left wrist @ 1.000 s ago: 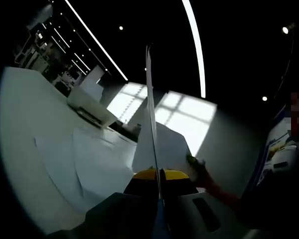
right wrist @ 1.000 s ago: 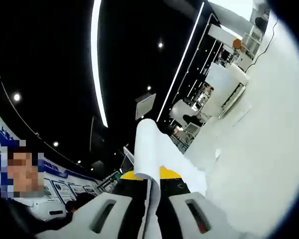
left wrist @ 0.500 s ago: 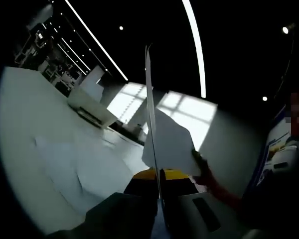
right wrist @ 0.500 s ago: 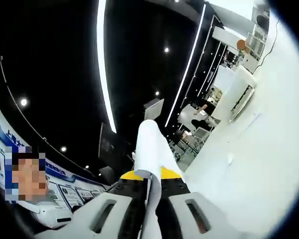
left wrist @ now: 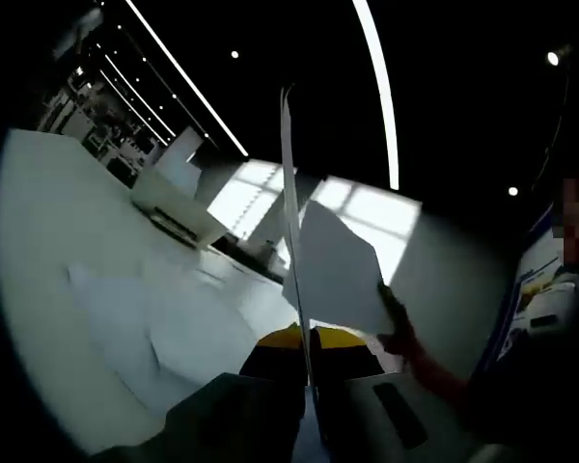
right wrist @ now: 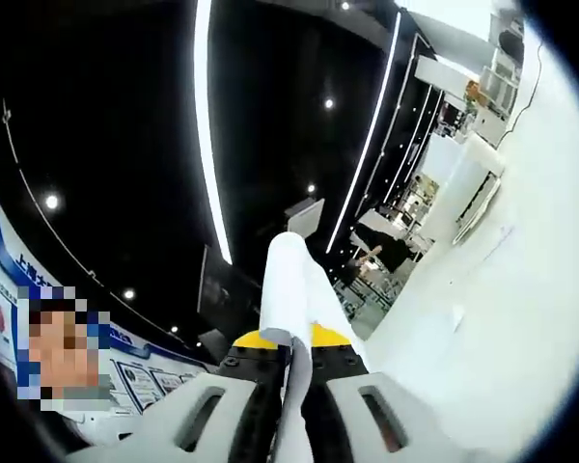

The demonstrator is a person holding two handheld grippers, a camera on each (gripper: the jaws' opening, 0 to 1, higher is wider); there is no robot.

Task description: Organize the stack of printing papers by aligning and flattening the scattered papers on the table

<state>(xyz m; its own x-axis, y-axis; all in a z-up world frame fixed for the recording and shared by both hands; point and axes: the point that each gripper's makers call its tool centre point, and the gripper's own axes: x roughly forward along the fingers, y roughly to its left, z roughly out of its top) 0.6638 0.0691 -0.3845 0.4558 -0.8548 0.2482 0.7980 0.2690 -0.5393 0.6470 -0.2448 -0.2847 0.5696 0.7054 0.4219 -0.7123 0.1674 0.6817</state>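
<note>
Both grippers, left gripper (left wrist: 309, 371) and right gripper (right wrist: 294, 371), pinching lifted paper (left wrist: 333, 280) above table (left wrist: 68, 231). Step: squaring stack. Next: lower edges onto table, tap flush.

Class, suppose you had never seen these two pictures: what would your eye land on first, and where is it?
First, the white paper held up off the table, edge-on between the left gripper jaws in the left gripper view. In the right gripper view, paper curls up from the right gripper. Then the long bright ceiling lights on the dark ceiling, and loose sheets lying on the white table.
</note>
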